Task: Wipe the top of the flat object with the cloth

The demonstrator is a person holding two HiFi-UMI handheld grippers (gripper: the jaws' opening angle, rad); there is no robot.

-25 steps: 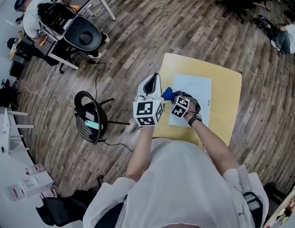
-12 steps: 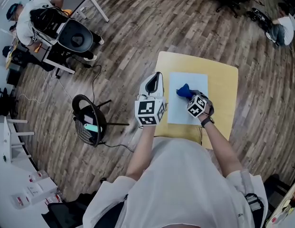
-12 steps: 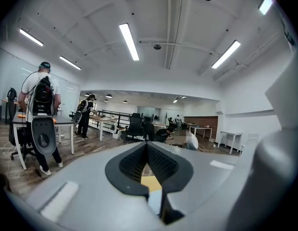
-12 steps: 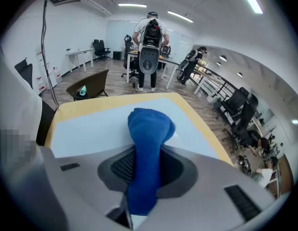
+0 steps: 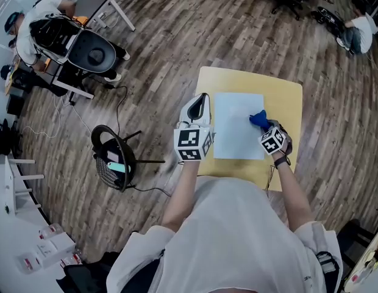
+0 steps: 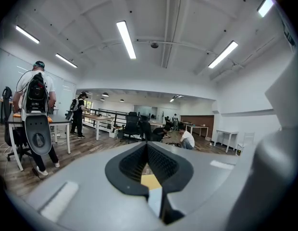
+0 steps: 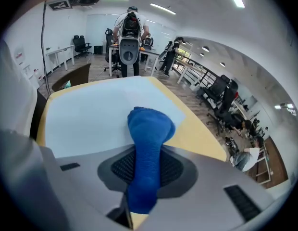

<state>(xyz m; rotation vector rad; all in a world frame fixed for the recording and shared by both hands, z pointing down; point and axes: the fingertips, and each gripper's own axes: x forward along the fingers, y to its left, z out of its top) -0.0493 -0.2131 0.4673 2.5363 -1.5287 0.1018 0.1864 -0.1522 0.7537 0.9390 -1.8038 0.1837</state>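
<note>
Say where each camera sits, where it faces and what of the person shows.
Head view: on the head, steeply down at the table; torso, arms, left gripper, right gripper.
Left gripper view: on that gripper, facing out across room and ceiling; shut, empty jaws.
Right gripper view: on that gripper, facing the white sheet; jaws clamp the blue cloth.
Shared: head and right gripper views both show cloth and sheet.
</note>
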